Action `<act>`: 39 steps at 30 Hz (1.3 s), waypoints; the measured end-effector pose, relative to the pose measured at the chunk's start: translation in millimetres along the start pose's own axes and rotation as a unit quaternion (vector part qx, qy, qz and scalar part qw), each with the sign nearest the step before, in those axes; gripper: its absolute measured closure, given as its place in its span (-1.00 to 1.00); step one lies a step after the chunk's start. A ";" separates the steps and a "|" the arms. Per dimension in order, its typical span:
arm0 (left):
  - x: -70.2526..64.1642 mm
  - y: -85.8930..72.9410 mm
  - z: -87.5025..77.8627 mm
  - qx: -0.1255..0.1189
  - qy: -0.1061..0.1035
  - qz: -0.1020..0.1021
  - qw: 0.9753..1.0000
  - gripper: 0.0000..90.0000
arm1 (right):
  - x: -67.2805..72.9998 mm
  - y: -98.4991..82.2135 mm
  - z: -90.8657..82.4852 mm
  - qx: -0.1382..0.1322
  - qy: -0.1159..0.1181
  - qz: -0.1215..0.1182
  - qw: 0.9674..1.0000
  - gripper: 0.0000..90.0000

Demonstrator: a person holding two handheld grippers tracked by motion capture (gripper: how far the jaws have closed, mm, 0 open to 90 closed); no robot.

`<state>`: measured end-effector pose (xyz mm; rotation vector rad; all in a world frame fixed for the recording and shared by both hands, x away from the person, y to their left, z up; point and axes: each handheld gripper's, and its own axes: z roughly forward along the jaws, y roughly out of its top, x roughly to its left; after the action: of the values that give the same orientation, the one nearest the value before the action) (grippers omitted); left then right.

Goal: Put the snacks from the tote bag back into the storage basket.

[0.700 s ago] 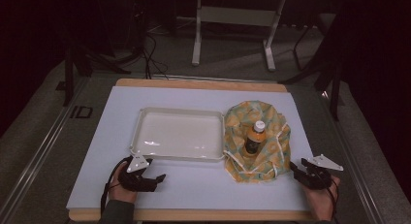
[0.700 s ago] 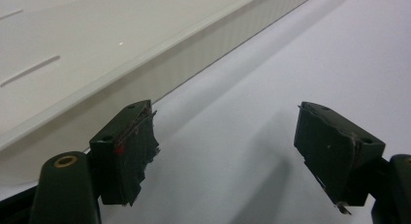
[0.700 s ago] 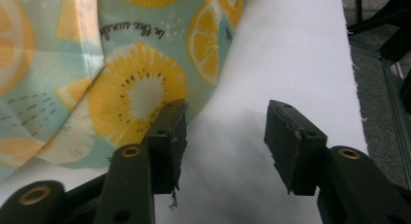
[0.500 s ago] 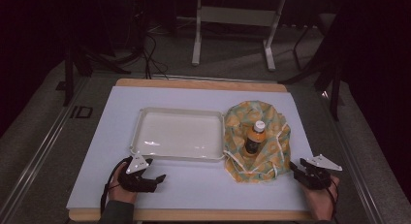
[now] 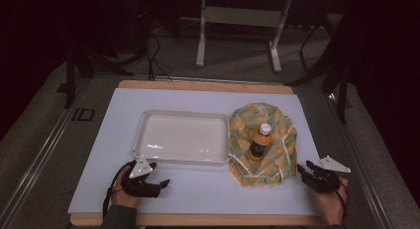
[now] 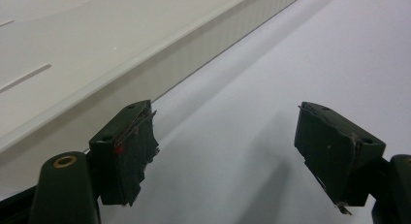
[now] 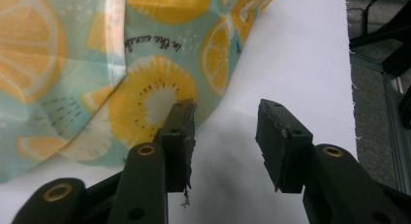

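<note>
Worktop (image 5: 198, 199) carries a white tray (image 5: 148, 121) near its middle and, touching the tray's right side, a citrus-print cloth bag (image 5: 277, 154) spread open toward the right edge. A small bottle (image 5: 258, 142) with a white cap stands upright inside the bag.

Left tool (image 5: 157, 185) rests near the front edge, just in front of the tray's front-left corner; its jaws are spread wide with nothing but bare worktop between them, as the left gripper view confirms (image 6: 228, 151). Right tool (image 5: 303, 170) sits near the front-right corner, just beside the bag's lower right hem. Its jaws stand partly apart and grip nothing; in the right gripper view (image 7: 225, 144) the fabric (image 7: 145, 88) lies close ahead of the left jaw, not between the jaws.

Risks, as judged:
- A pinch on a single loose layer of fabric could drag the bag sideways and topple the upright bottle.
- The white drawstring (image 5: 240, 165) lies loose along the hem; a jaw could snag it.
- Pulling toward the tray could shove the tray off its position.
</note>
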<state>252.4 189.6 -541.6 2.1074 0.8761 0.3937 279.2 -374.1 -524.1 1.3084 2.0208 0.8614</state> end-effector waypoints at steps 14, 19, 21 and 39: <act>-0.2 0.0 0.1 0.000 -0.002 0.003 1.000 -0.50 | -4.0 12.0 -13.9 0.015 0.018 -0.037 0.999 0.41; -0.5 0.0 0.2 -0.001 -0.001 0.003 1.000 -0.50 | -3.4 17.9 -17.7 0.022 0.025 -0.048 0.998 0.41; -0.4 0.0 -0.2 -0.001 -0.001 0.002 1.000 -0.50 | -3.5 19.5 -18.7 0.022 0.031 -0.050 0.998 0.41; -0.3 0.0 0.2 -0.001 -0.004 0.003 1.000 -0.50 | 4.7 46.0 -28.0 0.037 0.053 -0.113 0.991 0.41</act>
<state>252.3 189.2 -541.8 2.1088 0.8648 0.3900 281.9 -361.2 -471.6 1.0654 2.2521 0.7707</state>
